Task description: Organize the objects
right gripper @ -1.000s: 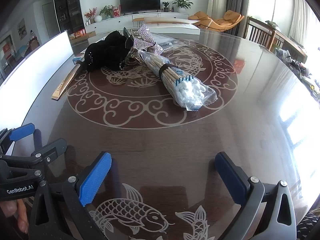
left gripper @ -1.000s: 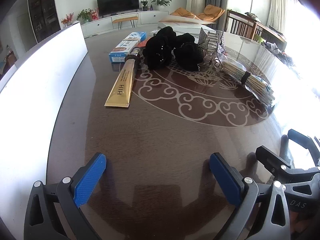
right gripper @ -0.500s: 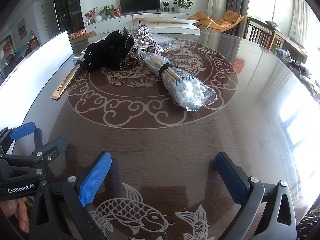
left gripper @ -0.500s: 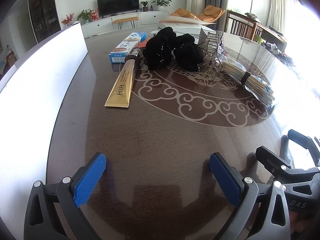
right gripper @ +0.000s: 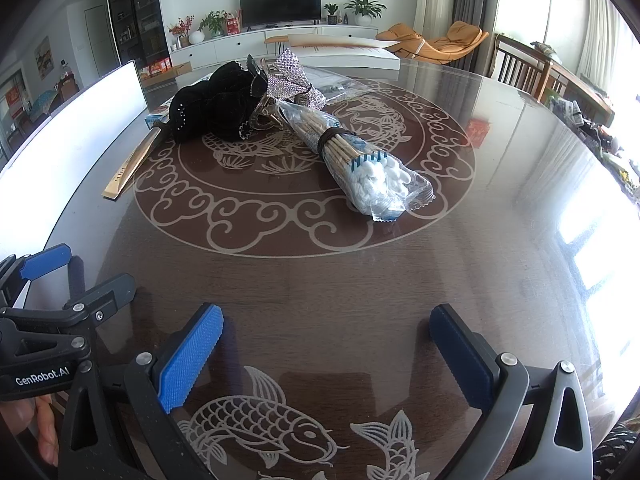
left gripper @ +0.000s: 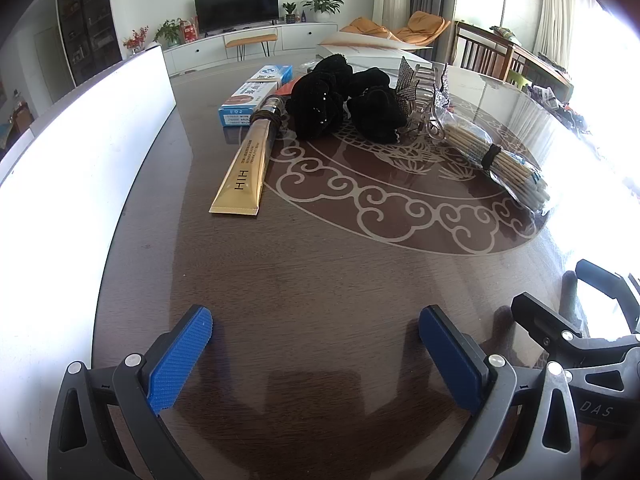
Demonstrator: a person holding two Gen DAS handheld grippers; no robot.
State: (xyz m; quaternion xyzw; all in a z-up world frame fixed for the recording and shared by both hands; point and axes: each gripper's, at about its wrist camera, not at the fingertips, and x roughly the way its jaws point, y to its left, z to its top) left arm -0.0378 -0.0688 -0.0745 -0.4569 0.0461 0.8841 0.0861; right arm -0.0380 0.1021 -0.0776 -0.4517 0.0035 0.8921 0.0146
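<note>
Both claws, left [left gripper: 316, 354] and right [right gripper: 326, 354], agape over bare table [right gripper: 360, 280], objects well ahead.

Gold tube [left gripper: 244, 168], black scrunchies [left gripper: 320, 100], blue box [left gripper: 256, 92], brown scroll-patterned table [left gripper: 320, 280].

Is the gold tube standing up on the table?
No, the gold tube lies flat on the table, its cap end beside the black scrunchies.

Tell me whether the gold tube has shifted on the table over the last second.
No. The gold tube keeps its place beside the table's cloud-scroll inlay, its cap end by the blue box.
</note>
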